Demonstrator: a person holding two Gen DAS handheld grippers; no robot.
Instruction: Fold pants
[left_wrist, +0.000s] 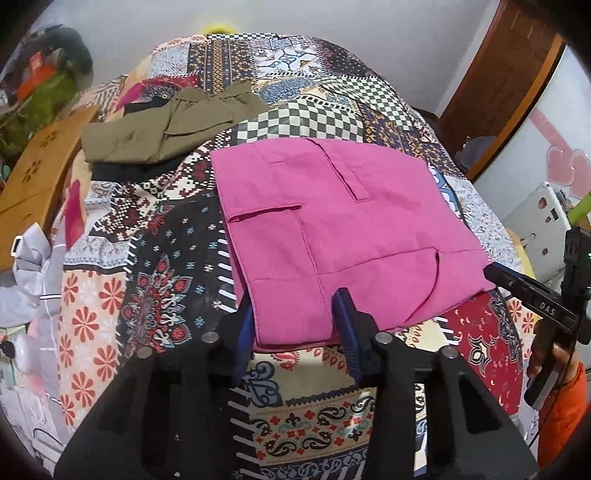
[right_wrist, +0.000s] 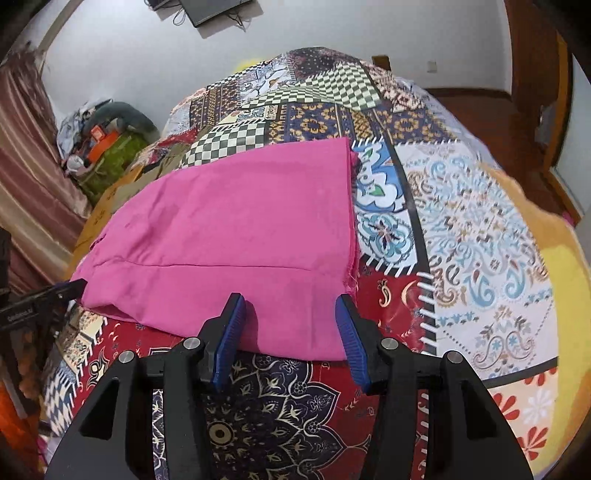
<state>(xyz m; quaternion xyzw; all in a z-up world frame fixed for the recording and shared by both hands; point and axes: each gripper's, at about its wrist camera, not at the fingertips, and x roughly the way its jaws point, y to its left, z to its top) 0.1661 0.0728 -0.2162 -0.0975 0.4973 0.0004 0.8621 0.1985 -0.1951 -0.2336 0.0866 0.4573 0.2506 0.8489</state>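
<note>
Pink pants (left_wrist: 332, 229) lie folded flat on the patchwork bedspread (left_wrist: 170, 280); pocket slits and seams show on top. My left gripper (left_wrist: 293, 314) is open, its blue pads on either side of the near left corner of the pants. In the right wrist view the pants (right_wrist: 229, 229) show a smooth side with one seam. My right gripper (right_wrist: 291, 321) is open over their near right edge, holding nothing. The right gripper's tip also shows in the left wrist view (left_wrist: 495, 271), at the pants' right corner.
An olive garment (left_wrist: 166, 129) lies folded on dark cloth at the far left of the bed. A wooden board (left_wrist: 37, 173) and white clothing (left_wrist: 33, 266) are at the left edge. Clutter (right_wrist: 107, 147) sits on the floor by the curtain.
</note>
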